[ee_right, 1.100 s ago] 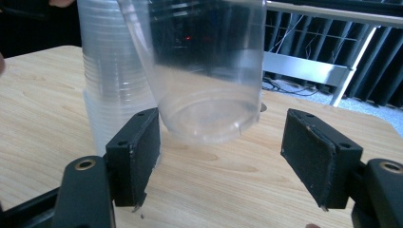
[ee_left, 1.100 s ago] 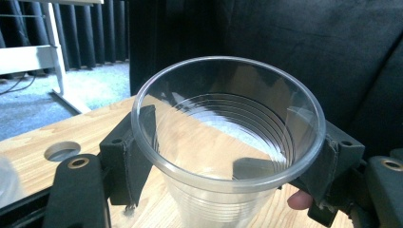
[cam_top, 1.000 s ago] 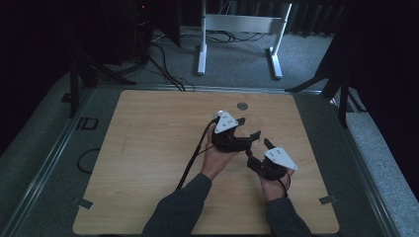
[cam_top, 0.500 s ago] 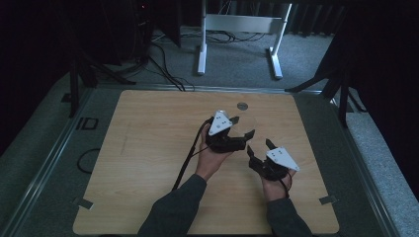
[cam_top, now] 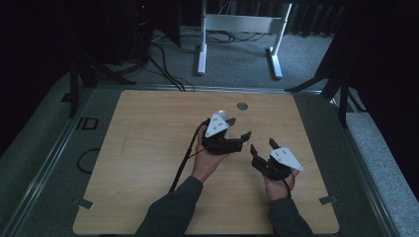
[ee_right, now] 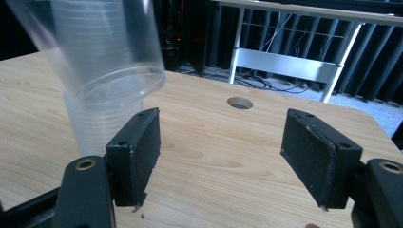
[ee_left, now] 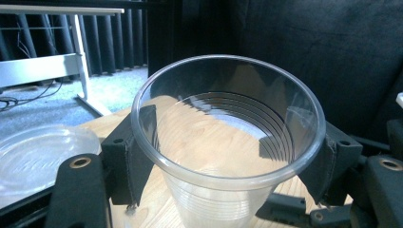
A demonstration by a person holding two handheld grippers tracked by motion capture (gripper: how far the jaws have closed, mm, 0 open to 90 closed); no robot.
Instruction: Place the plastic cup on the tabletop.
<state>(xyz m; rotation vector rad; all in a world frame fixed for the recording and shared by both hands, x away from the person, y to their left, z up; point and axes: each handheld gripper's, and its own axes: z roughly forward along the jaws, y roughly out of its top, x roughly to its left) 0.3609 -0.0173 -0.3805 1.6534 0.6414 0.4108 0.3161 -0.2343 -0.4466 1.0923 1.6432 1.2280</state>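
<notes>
My left gripper [cam_top: 238,139] has drifted slightly toward the tabletop's [cam_top: 148,148] far edge, its jaws pinching the clear cup [ee_left: 228,142] just under its rim. My right gripper [cam_top: 261,149] waits beside it, jaws spread and empty, ready to help.

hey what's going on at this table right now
A person works at a light wooden table with a black two-jaw gripper in each hand. The left gripper grips a clear ribbed plastic cup just under its rim. In the right gripper view this cup sits tilted above a second clear plastic cup standing on the table, either nesting into it or coming off. The right gripper waits beside them, jaws open and empty.
</notes>
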